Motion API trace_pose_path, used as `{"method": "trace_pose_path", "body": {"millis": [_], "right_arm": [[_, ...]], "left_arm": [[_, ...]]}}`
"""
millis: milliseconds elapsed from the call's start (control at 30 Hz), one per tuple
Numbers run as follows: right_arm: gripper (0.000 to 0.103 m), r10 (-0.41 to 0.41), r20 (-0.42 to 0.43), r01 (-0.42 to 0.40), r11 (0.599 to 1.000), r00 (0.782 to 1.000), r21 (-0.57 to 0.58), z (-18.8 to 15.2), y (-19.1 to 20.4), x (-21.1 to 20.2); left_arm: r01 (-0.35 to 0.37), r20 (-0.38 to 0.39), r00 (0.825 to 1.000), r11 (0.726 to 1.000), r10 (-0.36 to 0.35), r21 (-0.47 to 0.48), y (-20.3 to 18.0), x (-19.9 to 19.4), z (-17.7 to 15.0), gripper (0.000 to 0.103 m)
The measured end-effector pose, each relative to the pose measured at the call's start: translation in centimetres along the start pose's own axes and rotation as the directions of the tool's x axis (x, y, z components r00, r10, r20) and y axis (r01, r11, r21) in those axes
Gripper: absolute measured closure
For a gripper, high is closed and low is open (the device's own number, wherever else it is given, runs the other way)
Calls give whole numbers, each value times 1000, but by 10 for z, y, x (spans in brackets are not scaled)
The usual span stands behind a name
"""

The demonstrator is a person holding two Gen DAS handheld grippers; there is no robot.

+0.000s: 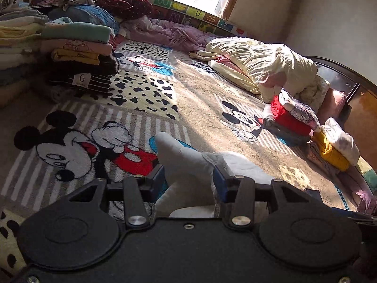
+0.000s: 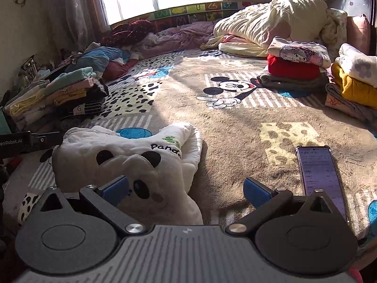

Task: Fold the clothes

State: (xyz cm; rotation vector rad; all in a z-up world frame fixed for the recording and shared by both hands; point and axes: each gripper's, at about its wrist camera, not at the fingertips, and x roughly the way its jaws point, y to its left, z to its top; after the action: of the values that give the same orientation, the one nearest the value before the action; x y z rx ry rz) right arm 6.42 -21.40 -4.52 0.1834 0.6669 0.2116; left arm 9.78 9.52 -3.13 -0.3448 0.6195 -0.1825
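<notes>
A white padded garment with a panda face and the word "Panda" (image 2: 132, 160) lies bunched on the Mickey Mouse blanket (image 2: 235, 122). In the left wrist view its grey-white cloth (image 1: 188, 165) sits between the blue pads of my left gripper (image 1: 189, 181), which is closed on it. My right gripper (image 2: 186, 188) is open; its left pad (image 2: 115, 188) touches the panda cloth, its right pad is over bare blanket. The left gripper's arm (image 2: 28, 140) shows at the left edge of the right wrist view.
A phone (image 2: 320, 176) with its screen lit lies on the blanket at the right. Folded stacks stand at the left (image 2: 70, 94) and right (image 2: 294, 68). A yellow stack (image 2: 353, 82) is further right. A cream quilt (image 2: 271, 23) and purple bedding (image 2: 183, 35) lie under the window.
</notes>
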Motion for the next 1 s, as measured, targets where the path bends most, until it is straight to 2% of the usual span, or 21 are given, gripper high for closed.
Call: {"method": "trace_pose_path", "body": {"millis": [100, 267, 400, 600, 733, 833, 900, 1000], "right_arm": [[1, 62, -5, -61, 996, 998, 71, 16, -13, 12], [1, 126, -16, -121, 975, 992, 186, 45, -35, 42], [1, 179, -63, -161, 960, 982, 228, 63, -45, 81], [2, 205, -147, -180, 969, 968, 170, 83, -44, 143], [2, 167, -179, -153, 984, 970, 89, 90, -47, 179], [2, 190, -179, -182, 981, 965, 63, 91, -57, 201], [2, 248, -188, -235, 968, 950, 86, 91, -69, 216], [4, 300, -217, -281, 953, 929, 115, 86, -77, 236]], "left_arm": [[14, -11, 1000, 993, -15, -113, 20, 13, 0, 59], [81, -30, 995, 953, -94, -293, 51, 42, 3, 59], [96, -60, 991, 939, -123, -330, 63, 74, 9, 60], [133, -119, 975, 924, -186, -357, 78, 120, 17, 60], [214, -134, 953, 918, -271, -335, 82, 144, 19, 60], [288, -121, 933, 904, -340, -317, 87, 155, 22, 59], [317, -123, 921, 893, -370, -319, 92, 163, 23, 57], [362, -142, 892, 867, -428, -342, 96, 182, 23, 54]]}}
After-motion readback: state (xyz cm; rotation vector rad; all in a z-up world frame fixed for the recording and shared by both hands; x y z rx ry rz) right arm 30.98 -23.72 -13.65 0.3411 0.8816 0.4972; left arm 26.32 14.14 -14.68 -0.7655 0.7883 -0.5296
